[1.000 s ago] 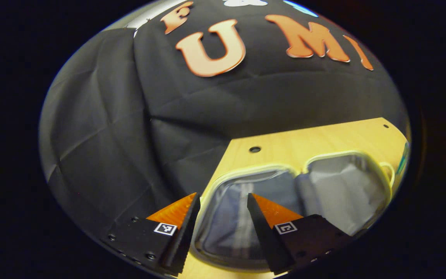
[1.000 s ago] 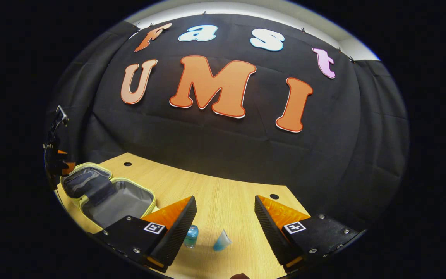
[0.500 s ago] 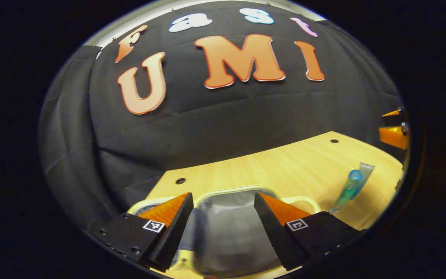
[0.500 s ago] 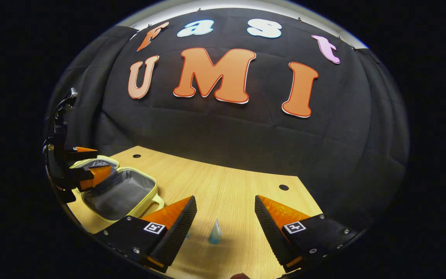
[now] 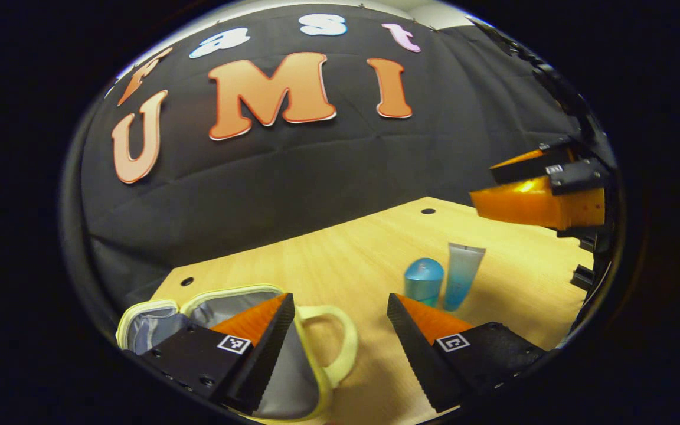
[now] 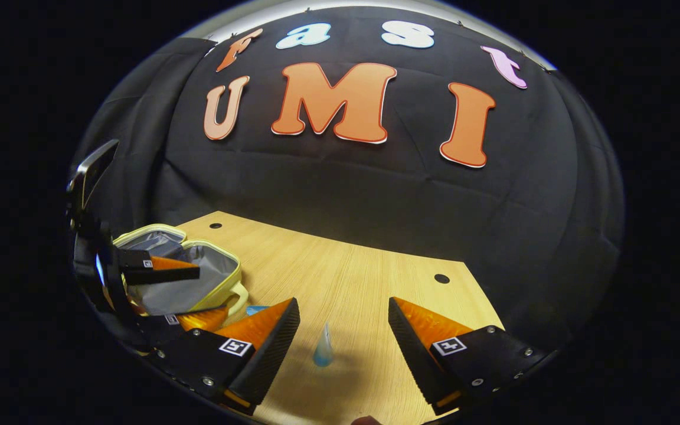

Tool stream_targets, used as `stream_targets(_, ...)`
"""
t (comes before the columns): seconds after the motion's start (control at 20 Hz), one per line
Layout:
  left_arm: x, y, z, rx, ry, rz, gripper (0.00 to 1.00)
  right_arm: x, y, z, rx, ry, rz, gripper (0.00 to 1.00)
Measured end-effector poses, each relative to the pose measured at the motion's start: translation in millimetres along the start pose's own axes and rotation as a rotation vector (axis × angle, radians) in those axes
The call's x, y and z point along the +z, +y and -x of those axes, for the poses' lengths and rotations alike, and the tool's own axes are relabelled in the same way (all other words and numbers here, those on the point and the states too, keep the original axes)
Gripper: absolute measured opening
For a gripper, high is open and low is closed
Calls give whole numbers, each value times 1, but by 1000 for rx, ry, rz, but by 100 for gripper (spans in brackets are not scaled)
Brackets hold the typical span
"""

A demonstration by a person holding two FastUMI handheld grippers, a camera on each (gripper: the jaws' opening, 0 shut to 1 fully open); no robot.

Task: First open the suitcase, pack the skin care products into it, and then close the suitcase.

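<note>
In the left gripper view, the open suitcase (image 5: 222,301), a small pale-yellow case with a grey lining and a loop handle, lies at the left of the wooden surface (image 5: 340,254), and the left gripper (image 5: 337,316) hangs above its handle with jaws wide apart and empty. Right of it a blue round-capped bottle (image 5: 424,281) and a blue tube (image 5: 460,274) stand just beside each other. In the right gripper view, the right gripper (image 6: 343,321) hovers over the tube (image 6: 323,349), jaws wide and holding nothing.
</note>
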State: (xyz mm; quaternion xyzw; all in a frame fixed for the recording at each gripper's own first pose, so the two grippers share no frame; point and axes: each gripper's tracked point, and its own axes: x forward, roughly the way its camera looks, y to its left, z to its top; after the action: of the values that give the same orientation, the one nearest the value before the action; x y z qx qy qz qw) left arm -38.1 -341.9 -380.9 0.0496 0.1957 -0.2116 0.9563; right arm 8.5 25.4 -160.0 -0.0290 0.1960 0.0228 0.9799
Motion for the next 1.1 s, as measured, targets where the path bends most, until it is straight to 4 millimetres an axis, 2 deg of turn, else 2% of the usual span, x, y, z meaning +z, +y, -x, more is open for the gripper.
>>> stream_targets(0.35, -26, -41, -29, -58, 46, 30, 97, -17, 2, -6, 57, 14, 49, 95)
stream_targets(0.5, -36, -57, -44, -83, 66, 47, 91, -29, 5, -7, 87, 26, 65, 95)
stream_targets(0.7, -39, -72, -61, -98, 66, 53, 90, -42, 7, -13, 117, 40, 83, 95)
stream_targets(0.8, -40, -76, -67, -104, 64, 60, 83, -50, 6, -17, 131, 55, 91, 95)
stream_targets(0.9, -41, -84, -73, -114, 61, 84, 70, -60, 6, -17, 147, 75, 93, 96)
stream_targets(1.0, -39, -83, -74, -109, 51, 87, 49, -68, 8, -18, 159, 86, 91, 96)
stream_targets(1.1, -40, -81, -79, -109, 41, 102, 48, -78, 8, -21, 169, 100, 85, 96)
